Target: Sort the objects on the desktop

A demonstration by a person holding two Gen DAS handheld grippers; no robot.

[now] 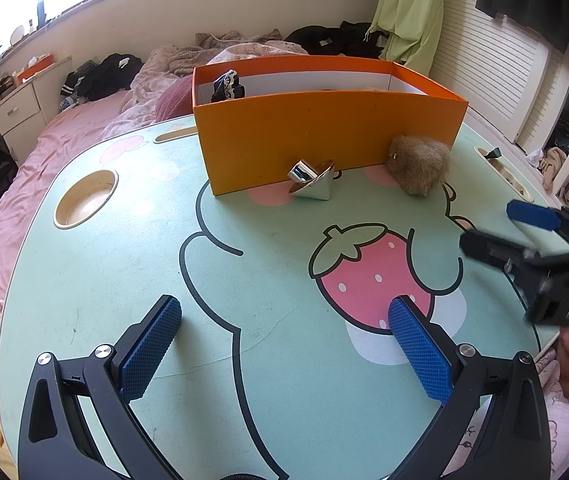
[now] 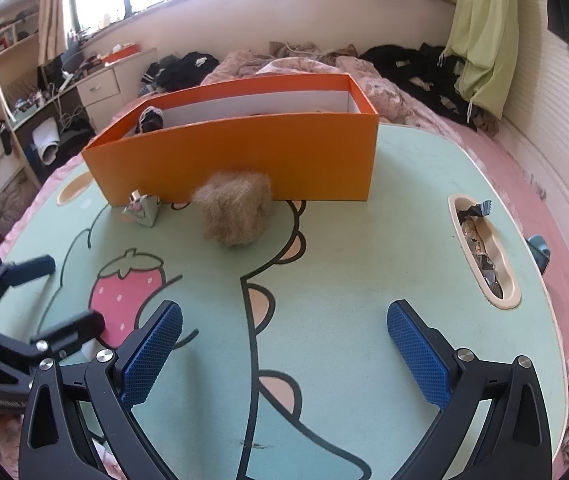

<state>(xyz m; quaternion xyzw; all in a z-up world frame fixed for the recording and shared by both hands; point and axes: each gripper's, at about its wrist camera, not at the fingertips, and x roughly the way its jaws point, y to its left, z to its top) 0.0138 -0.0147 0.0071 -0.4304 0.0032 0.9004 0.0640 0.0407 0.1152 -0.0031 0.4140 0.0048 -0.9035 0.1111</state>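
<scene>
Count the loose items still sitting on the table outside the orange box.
2: a shiny metal piece at the box's front wall, and a furry ball beside it, nearer the right gripper. The box may hide others.

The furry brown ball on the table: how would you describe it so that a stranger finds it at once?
Look for the big orange box on the green cartoon table. The furry brown ball lies just in front of its long front wall. Its only neighbour there, the shiny metallic object, is smooth and hard; the ball is soft and fuzzy.
</scene>
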